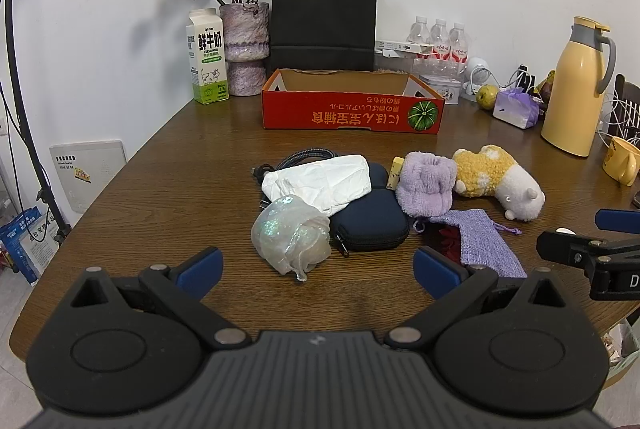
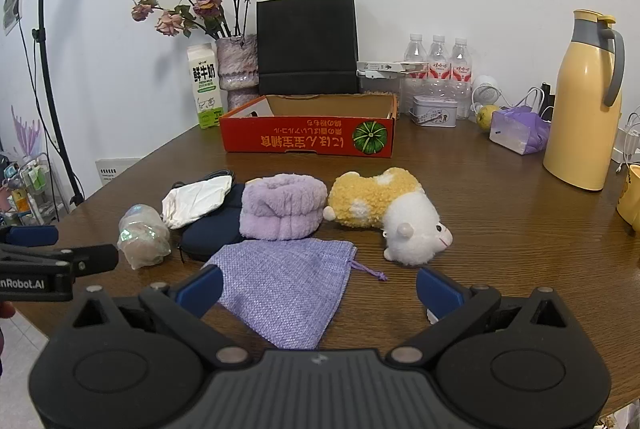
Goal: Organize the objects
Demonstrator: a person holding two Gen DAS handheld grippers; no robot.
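Observation:
A heap of small things lies mid-table: an iridescent crumpled wrap [image 1: 290, 235], a white cloth [image 1: 320, 181], a dark blue zip case [image 1: 370, 227], a fluffy purple band [image 1: 428, 185], a yellow-and-white plush sheep [image 1: 496, 181] and a purple drawstring pouch [image 2: 280, 293]. Behind them stands an open red cardboard box [image 1: 352, 111], shown also in the right wrist view [image 2: 308, 137]. My left gripper [image 1: 318, 271] is open just short of the wrap, holding nothing. My right gripper [image 2: 318, 289] is open over the pouch's near end, its pads apart from it.
Along the wall stand a milk carton [image 1: 208, 63], a vase of dried roses [image 1: 244, 49], a black paper bag [image 1: 324, 19] and several water bottles [image 1: 440, 41]. A yellow jug [image 1: 576, 89], a yellow mug [image 1: 622, 161] and a tin [image 2: 434, 111] crowd the right side.

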